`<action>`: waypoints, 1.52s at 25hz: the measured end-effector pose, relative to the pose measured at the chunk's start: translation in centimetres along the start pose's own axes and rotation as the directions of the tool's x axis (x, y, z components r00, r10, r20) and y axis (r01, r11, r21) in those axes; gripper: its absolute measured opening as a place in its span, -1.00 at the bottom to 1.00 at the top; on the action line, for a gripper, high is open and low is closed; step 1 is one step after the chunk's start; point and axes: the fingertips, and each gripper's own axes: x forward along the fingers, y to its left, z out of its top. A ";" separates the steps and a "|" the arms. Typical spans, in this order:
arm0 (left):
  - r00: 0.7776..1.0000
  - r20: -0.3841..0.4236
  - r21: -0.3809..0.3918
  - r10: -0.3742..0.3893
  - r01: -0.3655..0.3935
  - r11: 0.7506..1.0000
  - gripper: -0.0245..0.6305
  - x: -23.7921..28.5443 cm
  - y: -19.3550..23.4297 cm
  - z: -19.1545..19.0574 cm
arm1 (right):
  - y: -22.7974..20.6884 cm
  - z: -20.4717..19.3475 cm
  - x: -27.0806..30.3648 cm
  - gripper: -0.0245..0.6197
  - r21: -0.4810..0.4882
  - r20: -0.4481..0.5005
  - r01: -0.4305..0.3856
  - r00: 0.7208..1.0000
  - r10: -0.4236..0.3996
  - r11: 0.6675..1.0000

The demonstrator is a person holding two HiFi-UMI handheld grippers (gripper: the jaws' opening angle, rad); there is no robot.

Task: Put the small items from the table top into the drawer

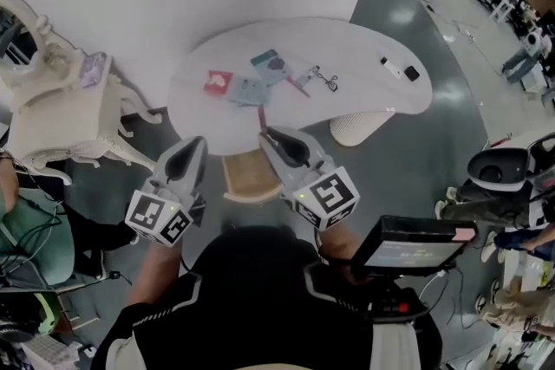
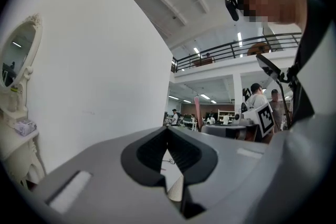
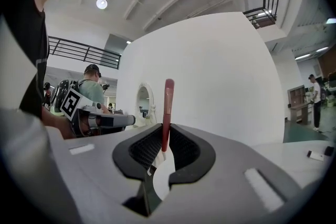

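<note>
The left gripper (image 1: pixel 192 145) hangs at the near left with its jaws together and nothing between them. Just right of it, under the table's (image 1: pixel 364 104) near edge, sits a tan woven panel (image 1: pixel 247 178), probably the drawer, though I cannot tell. The right gripper (image 1: pixel 268 135) is clamped on a slim red stick (image 1: pixel 262 118), whose long axis runs out past the jaw tips toward the far side. This gripper is nearer the panel, which lies just left and below. A red packet (image 1: pixel 218 81) waits on the table.
</note>
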 end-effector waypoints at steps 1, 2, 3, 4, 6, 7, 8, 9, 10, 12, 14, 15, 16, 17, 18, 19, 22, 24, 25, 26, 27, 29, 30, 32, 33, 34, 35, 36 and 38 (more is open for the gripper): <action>1.000 0.014 -0.005 -0.004 0.004 1.000 -0.93 -0.2 0.5 0.3 | 0.2 0.2 0.3 -0.79 -0.004 0.004 0.010 1.000 -0.010 1.000; 1.000 0.024 -0.006 -0.010 0.010 1.000 -0.93 -0.4 1.0 0.7 | 0.4 0.3 0.6 -0.79 -0.010 0.007 0.020 1.000 -0.020 1.000; 0.999 0.027 -0.003 -0.017 0.017 1.000 -0.93 -0.5 1.5 0.8 | 0.5 0.4 0.9 -0.79 -0.015 0.007 0.030 1.000 -0.030 0.999; 0.999 0.023 0.002 -0.026 0.026 1.000 -0.93 -0.5 1.9 0.7 | 0.6 0.3 1.2 -0.79 -0.019 0.002 0.040 0.999 -0.040 0.999; 0.999 0.008 0.008 -0.041 0.041 0.999 -0.93 -0.5 2.7 0.4 | 0.7 -0.3 1.9 -0.79 -0.015 -0.012 0.058 0.998 -0.058 0.998; 0.999 0.008 0.009 -0.044 0.044 0.999 -0.93 -0.6 3.1 0.3 | 0.9 -0.5 2.2 -0.79 -0.009 -0.014 0.062 0.998 -0.062 0.998; 0.999 0.014 0.012 -0.045 0.045 0.999 -0.93 -0.7 3.5 0.4 | 1.1 -0.5 2.5 -0.78 -0.006 -0.012 0.062 0.998 -0.062 0.998; 0.999 0.023 0.016 -0.045 0.045 0.999 -0.93 -0.9 3.9 0.5 | 1.5 -0.6 2.8 -0.78 -0.008 -0.011 0.059 0.998 -0.059 0.998; 0.998 0.033 0.016 -0.045 0.044 0.999 -0.93 -1.2 4.3 0.6 | 1.8 -0.6 3.1 -0.78 -0.013 -0.013 0.057 0.998 -0.058 0.998; 0.998 0.038 0.002 -0.049 0.049 0.999 -0.93 -1.6 5.2 0.5 | 2.3 -1.0 3.6 -0.78 -0.019 -0.028 0.066 0.997 -0.067 0.998; 0.997 0.030 -0.012 -0.067 0.067 0.998 -0.93 -1.9 5.8 0.0 | 2.6 -1.5 4.1 -0.78 -0.015 -0.047 0.083 0.995 -0.084 0.996; 0.997 0.025 -0.017 -0.078 0.079 0.997 -0.93 -2.1 5.9 -0.4 | 2.7 -1.8 4.3 -0.78 -0.014 -0.059 0.092 0.994 -0.093 0.996; 0.996 0.020 -0.021 -0.091 0.091 0.996 -0.93 -2.2 6.0 -0.7 | 2.8 -2.1 4.4 -0.78 -0.010 -0.070 0.099 0.993 -0.099 0.995; 0.995 0.014 -0.027 -0.102 0.103 0.994 -0.93 -2.3 6.1 -1.1 | 2.9 -2.4 4.5 -0.78 -0.004 -0.078 0.102 0.992 -0.102 0.995; 0.994 0.007 -0.034 -0.112 0.112 0.993 -0.93 -2.4 6.2 -1.5 | 3.0 -2.6 4.6 -0.78 0.004 -0.082 0.101 0.992 -0.100 0.995; 0.993 0.000 -0.041 -0.118 0.118 0.992 -0.93 -2.5 6.3 -1.8 | 3.1 -2.8 4.7 -0.78 0.008 -0.085 0.099 0.992 -0.098 0.995; 0.992 -0.022 -0.046 -0.124 0.123 0.991 -0.93 -2.8 6.3 -2.6 | 2.8 -3.3 4.9 -0.78 0.010 -0.096 0.094 0.991 -0.093 0.996; 0.992 -0.040 -0.041 -0.123 0.121 0.992 -0.93 -2.8 6.1 -3.1 | 2.8 -4.1 4.9 -0.78 0.015 -0.106 0.076 0.992 -0.074 0.997; 0.992 -0.051 -0.042 -0.115 0.113 0.993 -0.93 -2.8 6.1 -3.5 | 2.8 -4.5 4.9 -0.78 0.014 -0.115 0.063 0.992 -0.061 0.998; 0.993 -0.062 -0.048 -0.104 0.101 0.994 -0.93 -2.7 6.1 -4.0 | 2.9 -4.9 5.0 -0.78 0.012 -0.123 0.046 0.991 -0.044 0.999; 0.993 -0.071 -0.053 -0.092 0.089 0.995 -0.93 -2.6 6.0 -4.4 | 2.9 -5.3 5.1 -0.78 0.008 -0.131 0.026 0.991 -0.024 1.000; 0.993 -0.085 -0.047 -0.079 0.075 0.996 -0.93 -2.4 5.6 -5.2 | 2.8 -6.2 5.2 -0.78 -0.004 -0.151 -0.015 0.988 0.014 1.000; 0.993 -0.091 -0.039 -0.073 0.070 0.997 -0.93 -2.3 5.4 -5.5 | 2.7 -6.8 5.3 -0.78 -0.005 -0.164 -0.031 0.986 0.030 1.000; 0.993 -0.102 -0.034 -0.055 0.052 0.998 -0.93 -2.1 5.3 -6.3 | 2.3 -8.0 5.2 -0.78 0.003 -0.189 -0.056 0.980 0.056 0.998; 0.993 -0.108 -0.035 -0.042 0.039 0.999 -0.93 -2.0 5.4 -6.7 | 2.1 -8.7 5.2 -0.78 0.004 -0.203 -0.068 0.977 0.067 0.998; 0.993 -0.115 -0.035 -0.030 0.026 0.999 -0.93 -1.9 5.5 -7.1 | 1.9 -9.4 5.1 -0.78 0.002 -0.219 -0.080 0.973 0.078 0.997; 0.992 -0.122 -0.034 -0.020 0.016 0.999 -0.93 -1.7 5.5 -7.6 | 1.7 -10.0 5.1 -0.78 -0.001 -0.236 -0.092 0.968 0.089 0.996; 0.991 -0.131 -0.036 -0.013 0.008 0.999 -0.93 -1.7 5.4 -8.2 | 1.5 -10.7 5.0 -0.78 -0.003 -0.252 -0.106 0.962 0.102 0.994; 0.987 -0.159 -0.052 0.003 -0.012 0.999 -0.93 -1.7 5.5 -9.5 | 1.3 -12.2 4.9 -0.78 -0.007 -0.289 -0.138 0.949 0.130 0.990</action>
